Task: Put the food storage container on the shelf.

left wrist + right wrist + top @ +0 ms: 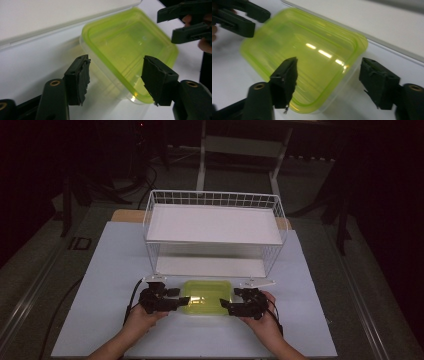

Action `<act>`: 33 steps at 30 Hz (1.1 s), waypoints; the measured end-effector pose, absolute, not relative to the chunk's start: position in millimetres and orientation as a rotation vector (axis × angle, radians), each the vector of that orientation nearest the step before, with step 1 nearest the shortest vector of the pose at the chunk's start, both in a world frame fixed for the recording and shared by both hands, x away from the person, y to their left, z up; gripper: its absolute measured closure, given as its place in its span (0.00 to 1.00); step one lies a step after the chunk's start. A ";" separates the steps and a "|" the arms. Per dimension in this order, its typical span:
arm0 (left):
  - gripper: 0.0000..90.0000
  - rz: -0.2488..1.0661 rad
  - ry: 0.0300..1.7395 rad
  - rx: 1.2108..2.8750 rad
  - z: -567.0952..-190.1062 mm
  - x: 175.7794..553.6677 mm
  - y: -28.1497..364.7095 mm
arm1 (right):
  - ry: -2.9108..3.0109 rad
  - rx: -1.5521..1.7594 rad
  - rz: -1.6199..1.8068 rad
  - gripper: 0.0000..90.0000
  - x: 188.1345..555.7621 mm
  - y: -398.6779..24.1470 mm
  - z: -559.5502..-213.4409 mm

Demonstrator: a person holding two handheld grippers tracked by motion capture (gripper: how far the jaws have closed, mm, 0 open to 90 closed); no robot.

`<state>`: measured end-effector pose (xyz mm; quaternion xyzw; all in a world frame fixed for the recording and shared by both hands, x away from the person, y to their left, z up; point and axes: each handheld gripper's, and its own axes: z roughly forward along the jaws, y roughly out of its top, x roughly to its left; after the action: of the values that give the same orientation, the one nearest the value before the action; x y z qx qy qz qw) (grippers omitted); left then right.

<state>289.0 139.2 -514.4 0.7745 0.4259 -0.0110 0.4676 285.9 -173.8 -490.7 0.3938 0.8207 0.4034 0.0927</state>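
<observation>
A shallow clear container with a lime-green lid [207, 295] lies flat on the white table [115, 270], just in front of the wire rack. My left gripper [182, 302] is at its left end, jaws apart; in the left gripper view [116, 62] the container's near corner [130, 50] sits between the pads, and the left pad [80, 80] stands off its wall. My right gripper [225, 306] is at the right end, open as well [329, 62], straddling a corner of the container [312, 57]. Each hand grips its tool from below.
A white wire rack [215, 225] with an upper shelf and a lower shelf stands right behind the container. Its lower shelf edge [50, 32] runs close along the container's far side. The opposite gripper [190, 22] shows across the lid. Dark floor surrounds the table.
</observation>
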 end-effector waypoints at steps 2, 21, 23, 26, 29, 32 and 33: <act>0.52 -0.031 1.080 1.889 -516.6 290.4 138.7 | 2.438 1.186 1.174 0.41 285.8 -172.5 -493.8; 0.80 -0.091 1.125 1.865 -514.8 276.5 134.2 | 2.488 1.357 1.170 0.76 283.4 -183.2 -492.2; 0.82 -0.077 1.124 1.867 -512.8 273.3 133.4 | 2.494 1.385 1.192 0.79 280.8 -184.6 -491.8; 0.87 -0.062 1.124 1.871 -512.8 270.9 132.4 | 2.487 1.408 1.211 0.83 274.7 -184.0 -489.6; 0.88 -0.062 1.120 1.854 -515.2 269.7 133.6 | 2.469 1.358 1.179 0.84 269.0 -180.0 -486.1; 0.89 -0.044 1.121 1.863 -513.8 268.0 131.8 | 2.456 1.358 1.183 0.86 268.9 -180.8 -484.0; 0.89 -0.040 1.122 1.862 -513.4 267.4 131.0 | 2.452 1.350 1.186 0.86 269.2 -181.5 -483.0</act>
<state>267.4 131.0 -513.4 0.7581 0.4568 -0.0161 0.4652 269.2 -181.5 -483.0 0.4437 0.8054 0.3897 0.0509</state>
